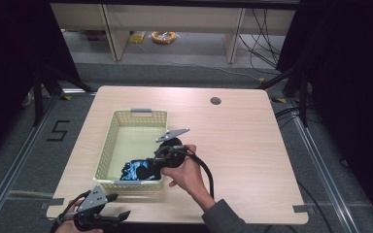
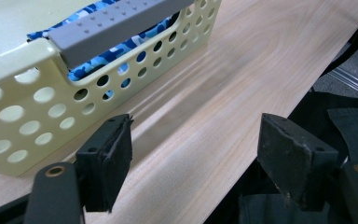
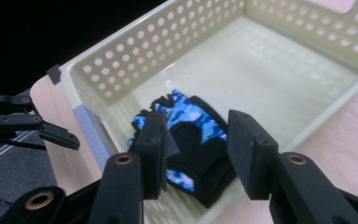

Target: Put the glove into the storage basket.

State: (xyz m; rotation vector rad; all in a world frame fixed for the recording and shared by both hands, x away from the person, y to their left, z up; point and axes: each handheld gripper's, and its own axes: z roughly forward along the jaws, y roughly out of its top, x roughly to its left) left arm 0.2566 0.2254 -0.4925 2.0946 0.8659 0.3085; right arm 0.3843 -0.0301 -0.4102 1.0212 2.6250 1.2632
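Right gripper view shows the glove (image 3: 193, 140) lying in the basket's (image 3: 121, 60) near corner, apparently let go; right gripper (image 3: 198, 144) gapes above it, left gripper (image 1: 119, 208) empty by the desk's near edge; next, withdraw clear

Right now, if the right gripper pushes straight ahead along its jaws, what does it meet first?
Most likely the blue camouflage glove lying in the cream perforated basket. The right gripper points down at it with open jaws; how far above it stays unclear.
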